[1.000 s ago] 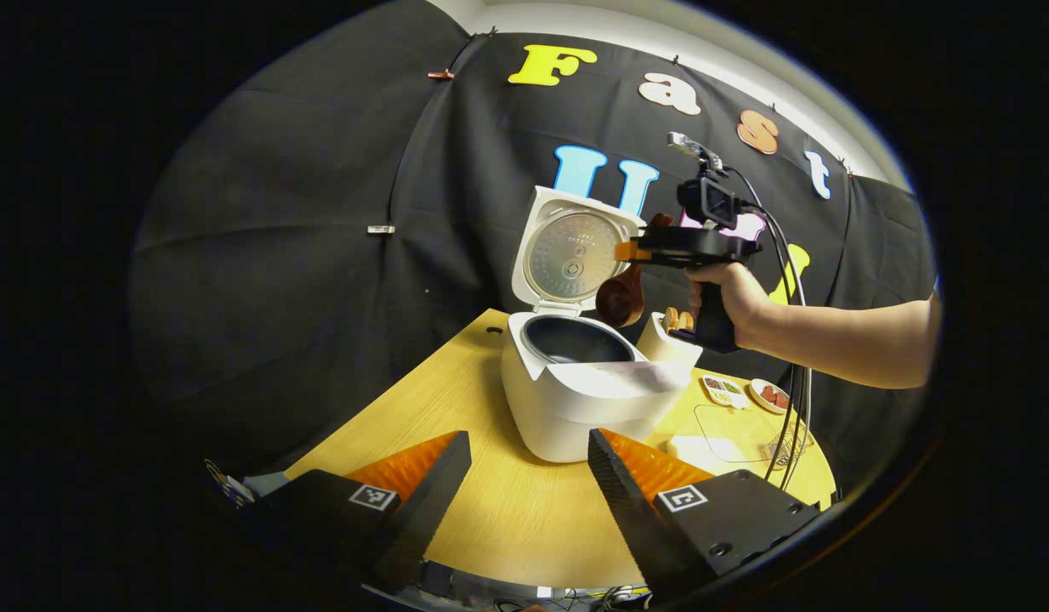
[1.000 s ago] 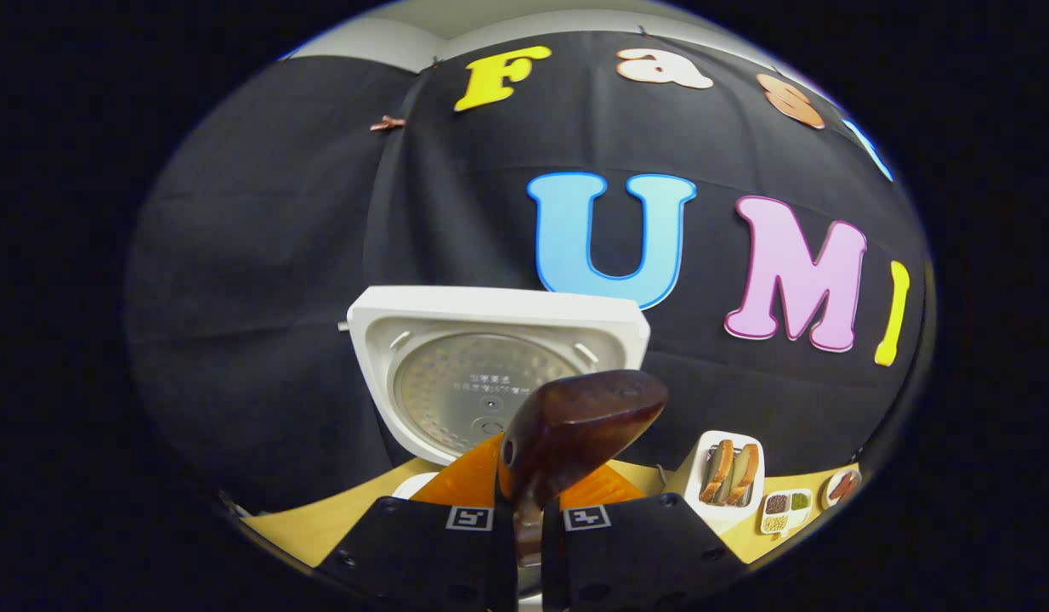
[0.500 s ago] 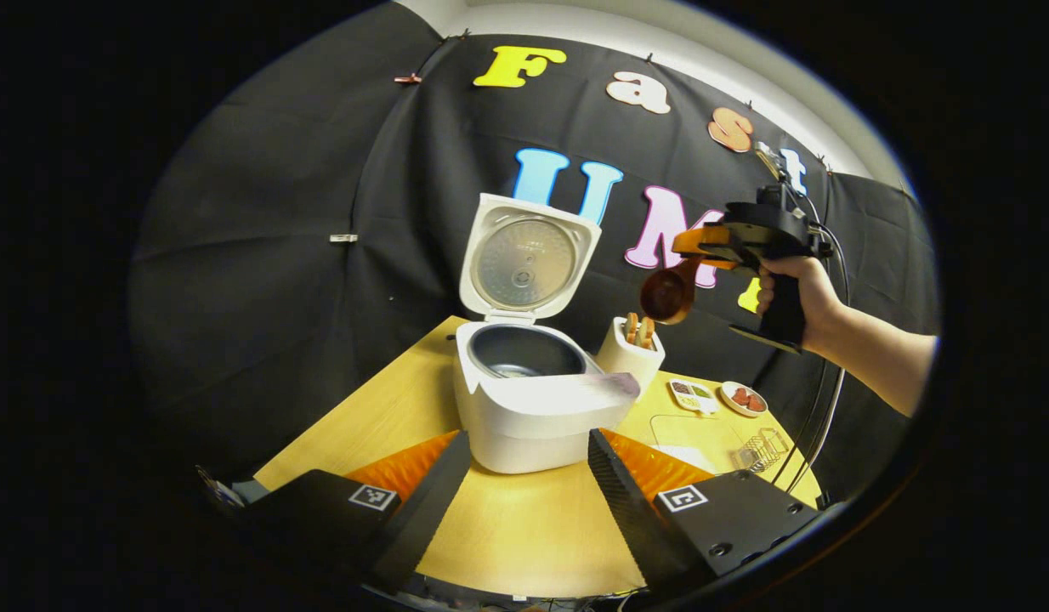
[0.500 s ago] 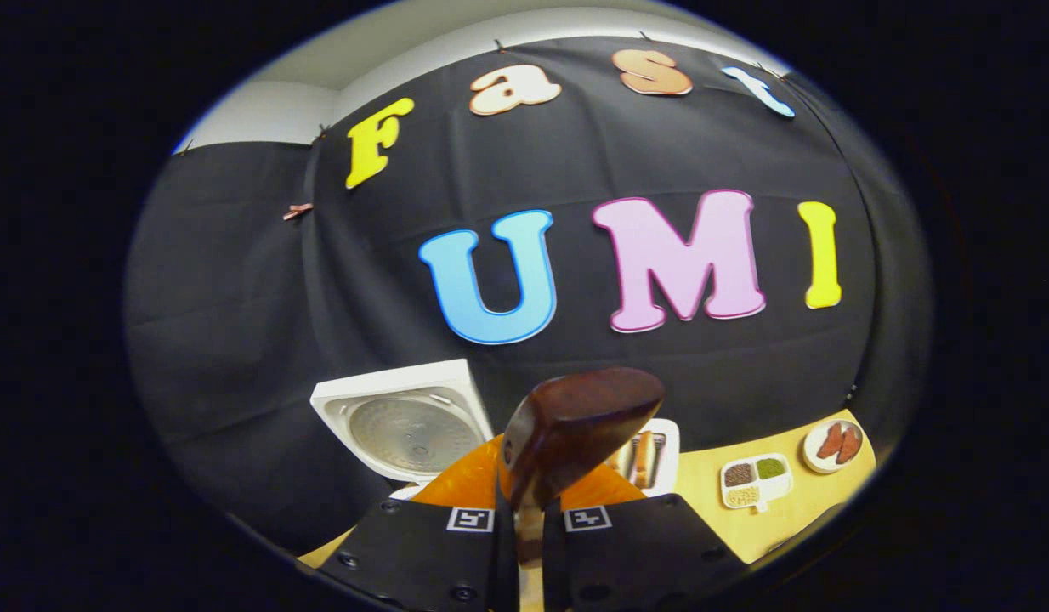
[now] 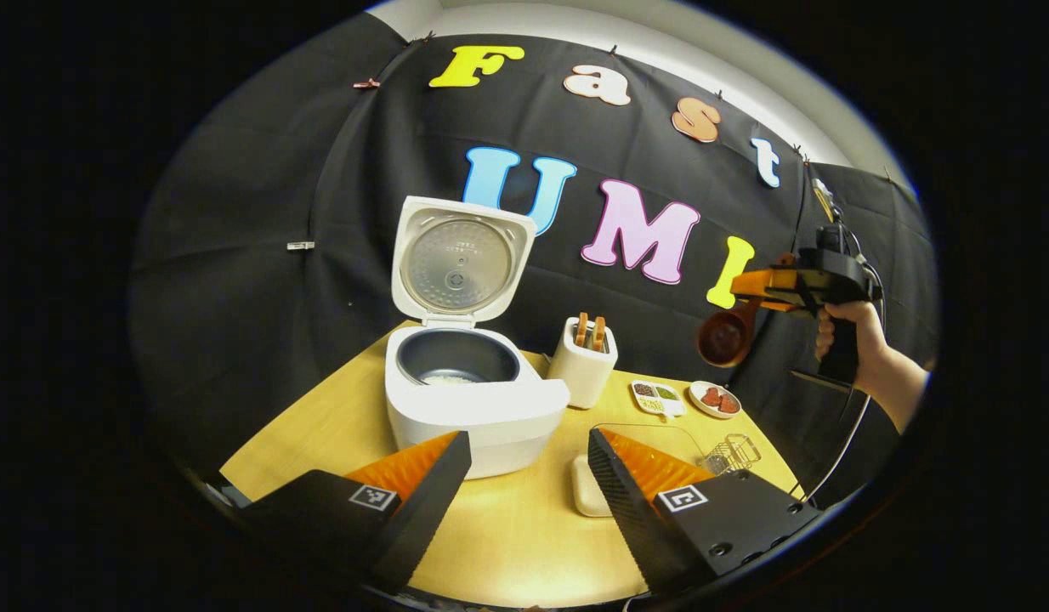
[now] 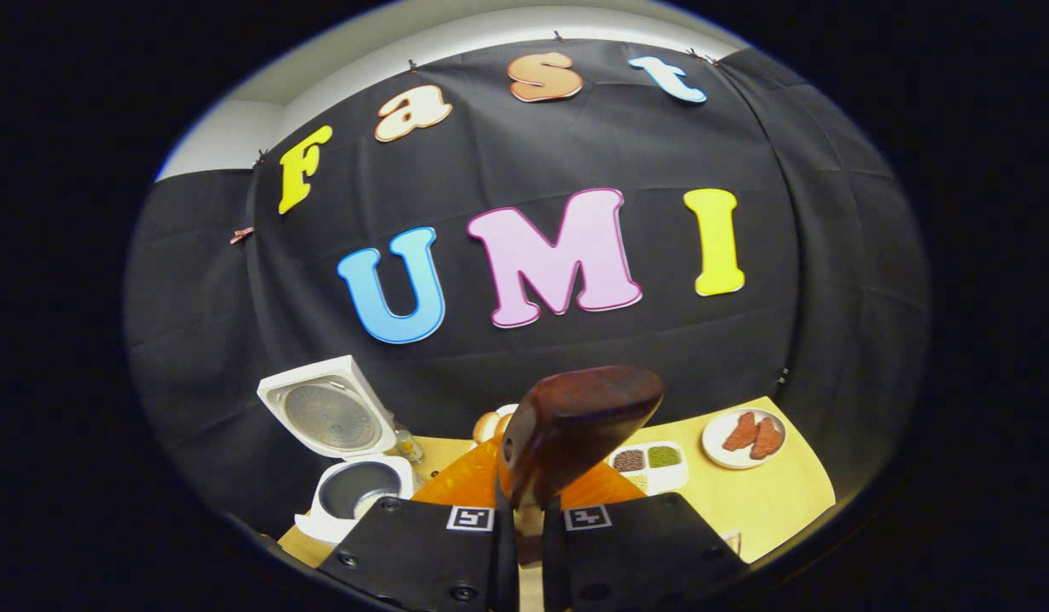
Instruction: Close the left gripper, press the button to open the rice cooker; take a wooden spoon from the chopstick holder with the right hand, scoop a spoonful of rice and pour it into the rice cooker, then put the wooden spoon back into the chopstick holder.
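Right gripper (image 6: 524,518): fingers clenched on the handle of the wooden spoon (image 6: 575,425), both pressing it with almost no gap. The handle runs forward along the fingers, and the bowl stands clear just beyond the tips. In the left gripper view the same gripper (image 5: 758,289) hangs high over the table's (image 5: 524,527) right edge, held by a hand (image 5: 847,336); the spoon's bowl (image 5: 724,337) droops from its tips, mouth turned toward the cooker side.

Left gripper (image 5: 524,476): fingers parted wide, grasping nothing, low over the near table edge.

Key relation: the chopstick holder (image 5: 582,365) stands upright, just beside the rice cooker's (image 5: 469,399) right flank, with other wooden utensils standing in it. It lies down and to the left of the spoon in the left gripper view, well apart. The right gripper is plainly the nearer.

Cooker lid (image 5: 458,265) stands open; pale rice shows in the pot. Judgement: pouring appears complete; returning the spoon remains, calling for the handle to be tipped upright over the holder's mouth.
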`<state>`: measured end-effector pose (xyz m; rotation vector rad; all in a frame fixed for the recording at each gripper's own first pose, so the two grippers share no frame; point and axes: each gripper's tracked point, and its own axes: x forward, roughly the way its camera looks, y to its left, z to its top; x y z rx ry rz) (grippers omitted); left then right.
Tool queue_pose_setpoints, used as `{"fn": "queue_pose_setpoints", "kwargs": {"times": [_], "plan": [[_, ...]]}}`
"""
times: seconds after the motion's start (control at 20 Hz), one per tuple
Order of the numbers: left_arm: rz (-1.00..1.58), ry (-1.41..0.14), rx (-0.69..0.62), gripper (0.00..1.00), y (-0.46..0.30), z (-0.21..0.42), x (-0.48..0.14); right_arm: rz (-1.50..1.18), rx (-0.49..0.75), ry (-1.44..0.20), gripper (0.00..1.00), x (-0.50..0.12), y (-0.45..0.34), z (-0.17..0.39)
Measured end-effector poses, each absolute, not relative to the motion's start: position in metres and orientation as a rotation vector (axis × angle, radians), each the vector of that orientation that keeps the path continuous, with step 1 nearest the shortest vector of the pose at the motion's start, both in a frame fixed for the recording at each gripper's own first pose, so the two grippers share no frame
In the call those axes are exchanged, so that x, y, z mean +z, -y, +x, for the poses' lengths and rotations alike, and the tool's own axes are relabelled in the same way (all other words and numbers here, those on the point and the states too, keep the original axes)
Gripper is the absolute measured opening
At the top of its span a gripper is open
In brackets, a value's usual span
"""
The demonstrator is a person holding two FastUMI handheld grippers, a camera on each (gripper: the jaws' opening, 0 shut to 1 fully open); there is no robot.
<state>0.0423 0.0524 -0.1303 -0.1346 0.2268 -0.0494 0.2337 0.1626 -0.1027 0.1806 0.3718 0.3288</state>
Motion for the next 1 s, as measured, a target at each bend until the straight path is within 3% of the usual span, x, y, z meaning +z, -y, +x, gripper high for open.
{"fn": "queue_pose_setpoints", "kwargs": {"times": [0.5,1.0], "plan": [[-0.138,-0.264,-0.002,0.96,0.006,0.052,-0.132,0.176,0.160,-0.442,0.15,-0.169,-0.011,0.235],[-0.115,-0.270,0.084,0.96,0.030,0.061,-0.111,0.211,0.112,-0.656,0.15,-0.284,0.039,0.225]]}}
